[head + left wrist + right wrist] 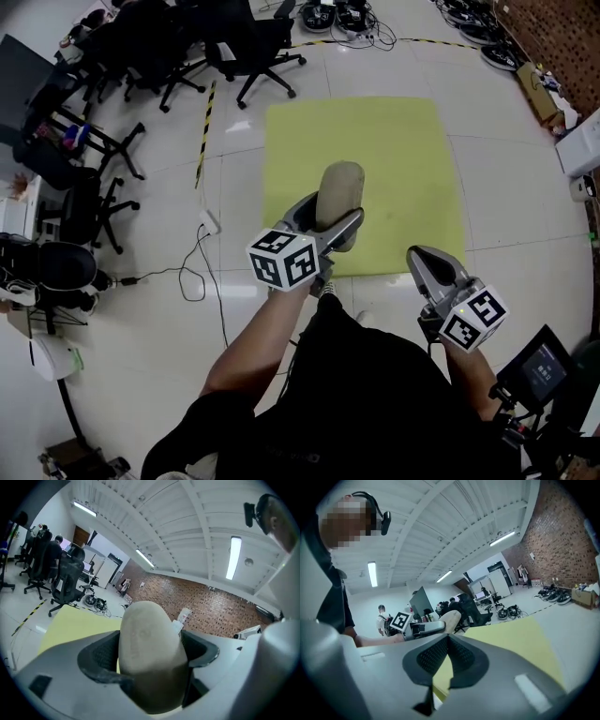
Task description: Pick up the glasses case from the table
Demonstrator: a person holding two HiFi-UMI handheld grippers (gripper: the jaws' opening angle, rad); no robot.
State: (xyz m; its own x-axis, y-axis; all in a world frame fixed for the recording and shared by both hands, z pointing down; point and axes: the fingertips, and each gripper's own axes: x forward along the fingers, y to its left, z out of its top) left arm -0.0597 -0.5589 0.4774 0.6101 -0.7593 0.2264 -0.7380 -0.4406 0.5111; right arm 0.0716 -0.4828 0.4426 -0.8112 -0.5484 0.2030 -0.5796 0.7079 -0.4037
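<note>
My left gripper (330,217) is shut on a beige oval glasses case (338,192) and holds it up above the yellow-green table (375,141). In the left gripper view the glasses case (149,653) stands upright between both jaws and fills the middle. My right gripper (433,267) hovers near the table's front right corner with its jaws closed together and nothing between them. In the right gripper view the left gripper and the glasses case (449,619) show at the left, over the table (520,639).
Black office chairs (253,47) stand beyond the table's far left corner. A power strip and cable (208,222) lie on the white floor to the left. A small screen (539,367) sits at the lower right. Boxes (541,94) line the right wall.
</note>
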